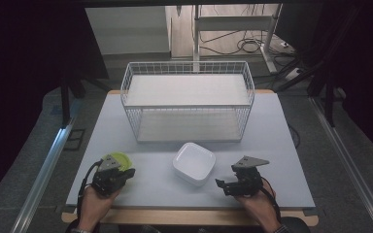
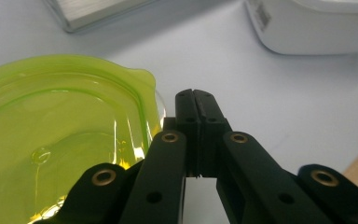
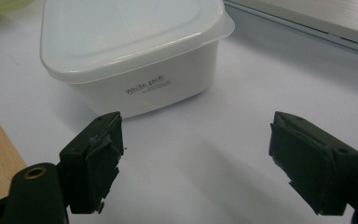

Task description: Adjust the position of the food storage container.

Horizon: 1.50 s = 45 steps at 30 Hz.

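Two containers are left unstowed near the white wire basket (image 1: 188, 99): the translucent green plastic lid (image 2: 51, 140) lies untouched beside the closed left gripper (image 2: 194, 100), and the white square plastic box (image 3: 130, 51) is faced by the open, empty right gripper (image 3: 196, 158).

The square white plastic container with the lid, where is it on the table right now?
In the high view the square white plastic container sits near the table's front middle, just before the white wire basket, between the left gripper and the right gripper.
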Tool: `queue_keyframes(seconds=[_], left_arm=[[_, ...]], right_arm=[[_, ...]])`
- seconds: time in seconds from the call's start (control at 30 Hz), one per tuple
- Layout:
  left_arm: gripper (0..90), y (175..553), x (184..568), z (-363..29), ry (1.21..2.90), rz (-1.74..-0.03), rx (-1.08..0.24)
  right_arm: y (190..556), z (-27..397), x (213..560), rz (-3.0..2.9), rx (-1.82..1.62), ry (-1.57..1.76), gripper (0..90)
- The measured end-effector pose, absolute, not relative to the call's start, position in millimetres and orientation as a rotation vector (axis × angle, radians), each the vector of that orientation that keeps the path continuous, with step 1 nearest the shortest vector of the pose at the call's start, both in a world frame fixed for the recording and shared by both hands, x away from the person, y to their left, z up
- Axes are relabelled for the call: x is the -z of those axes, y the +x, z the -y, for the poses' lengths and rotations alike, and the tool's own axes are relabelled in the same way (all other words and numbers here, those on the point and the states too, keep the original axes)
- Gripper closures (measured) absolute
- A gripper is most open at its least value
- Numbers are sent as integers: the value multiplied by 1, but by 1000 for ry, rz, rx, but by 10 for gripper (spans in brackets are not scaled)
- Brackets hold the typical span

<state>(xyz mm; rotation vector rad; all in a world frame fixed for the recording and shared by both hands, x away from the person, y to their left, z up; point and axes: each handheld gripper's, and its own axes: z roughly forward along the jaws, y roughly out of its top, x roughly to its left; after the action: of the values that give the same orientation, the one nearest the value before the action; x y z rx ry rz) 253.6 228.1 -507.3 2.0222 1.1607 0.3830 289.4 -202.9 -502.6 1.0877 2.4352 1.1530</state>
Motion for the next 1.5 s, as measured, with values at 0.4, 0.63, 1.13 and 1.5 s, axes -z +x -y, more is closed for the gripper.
queue_keyframes(seconds=[0.4, 0.63, 1.13, 1.5], left_arm=[[899, 257, 503, -228, 1963, -1151, -388], [899, 266, 501, -187, 1995, -1043, -350], [889, 320, 517, -128, 2091, -1048, -321], [897, 310, 517, -113, 2099, -996, -235]], right_arm=[[290, 204, 500, -2425, -1240, 1127, 235], [291, 201, 495, -2485, -1242, 1043, 624], [311, 186, 501, -2530, -1129, 1054, 896], [325, 186, 503, -2500, -1139, 1118, 895]])
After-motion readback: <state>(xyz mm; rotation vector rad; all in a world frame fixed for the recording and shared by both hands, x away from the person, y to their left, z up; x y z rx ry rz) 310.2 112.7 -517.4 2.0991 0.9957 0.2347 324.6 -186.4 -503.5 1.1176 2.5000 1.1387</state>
